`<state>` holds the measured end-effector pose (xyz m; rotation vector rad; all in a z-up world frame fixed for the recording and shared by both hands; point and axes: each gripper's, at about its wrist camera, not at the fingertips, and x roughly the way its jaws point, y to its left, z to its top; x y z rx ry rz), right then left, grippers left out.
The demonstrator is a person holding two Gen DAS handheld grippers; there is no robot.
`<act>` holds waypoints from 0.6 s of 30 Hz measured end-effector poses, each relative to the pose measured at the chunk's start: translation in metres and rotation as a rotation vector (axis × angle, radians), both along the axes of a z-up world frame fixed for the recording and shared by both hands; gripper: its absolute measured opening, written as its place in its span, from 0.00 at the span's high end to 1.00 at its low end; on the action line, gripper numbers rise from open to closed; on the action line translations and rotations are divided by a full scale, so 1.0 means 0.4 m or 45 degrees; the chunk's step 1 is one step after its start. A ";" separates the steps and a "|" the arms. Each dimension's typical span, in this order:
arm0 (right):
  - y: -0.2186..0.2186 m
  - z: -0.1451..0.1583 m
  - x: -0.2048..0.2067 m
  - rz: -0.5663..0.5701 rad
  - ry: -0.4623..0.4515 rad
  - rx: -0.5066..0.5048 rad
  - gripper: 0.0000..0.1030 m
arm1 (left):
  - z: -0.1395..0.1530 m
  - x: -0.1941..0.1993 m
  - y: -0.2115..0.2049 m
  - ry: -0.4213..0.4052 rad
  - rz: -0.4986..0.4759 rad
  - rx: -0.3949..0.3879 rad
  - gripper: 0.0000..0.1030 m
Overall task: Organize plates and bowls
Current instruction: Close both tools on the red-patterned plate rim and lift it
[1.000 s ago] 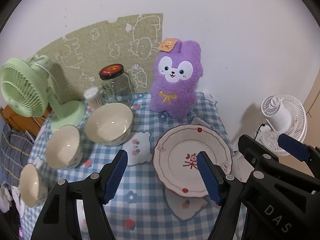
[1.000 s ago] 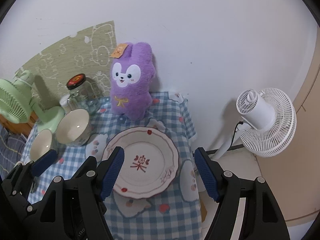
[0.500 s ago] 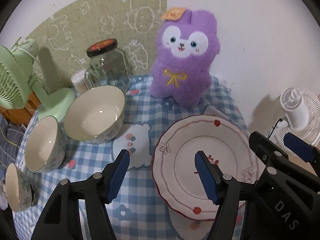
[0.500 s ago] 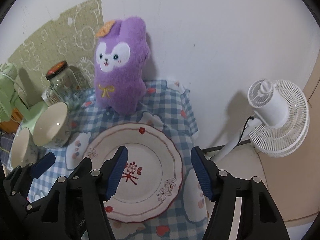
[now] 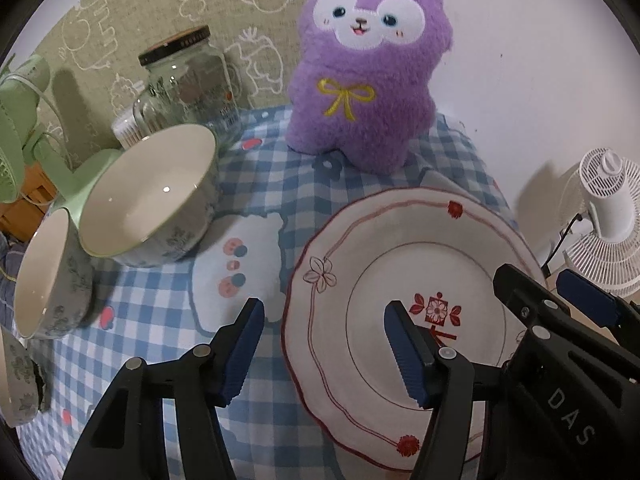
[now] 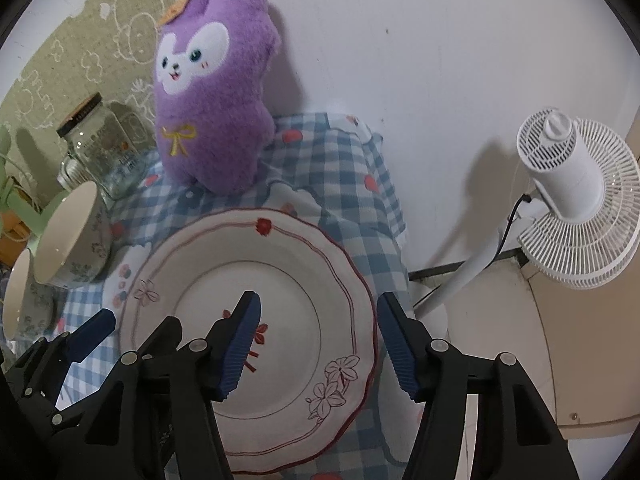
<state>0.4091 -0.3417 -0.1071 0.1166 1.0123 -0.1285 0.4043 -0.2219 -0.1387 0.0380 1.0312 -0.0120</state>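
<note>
Both tools are closing, pads not yet pressing: the left tool (image 5: 324, 344) straddles the white red-trimmed scalloped ceramic plate's (image 5: 400, 248) nine-o'clock rim, the right tool (image 6: 318, 340) its three-o'clock rim.

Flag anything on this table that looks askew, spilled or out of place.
Nothing spilled or broken. The purple plush toy standing behind the white red-trimmed plate is the odd item among crockery; the checked tablecloth lies rumpled at its far corner.
</note>
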 end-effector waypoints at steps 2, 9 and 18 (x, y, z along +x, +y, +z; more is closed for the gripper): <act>-0.002 -0.011 0.002 -0.006 0.006 -0.009 0.40 | -0.012 0.006 -0.004 0.011 -0.003 0.000 0.38; -0.012 -0.039 0.009 -0.016 0.043 -0.005 0.46 | -0.041 0.011 -0.008 0.052 -0.005 -0.019 0.46; -0.006 -0.071 0.027 -0.005 0.080 -0.066 0.56 | -0.042 0.018 -0.008 0.051 -0.002 -0.036 0.46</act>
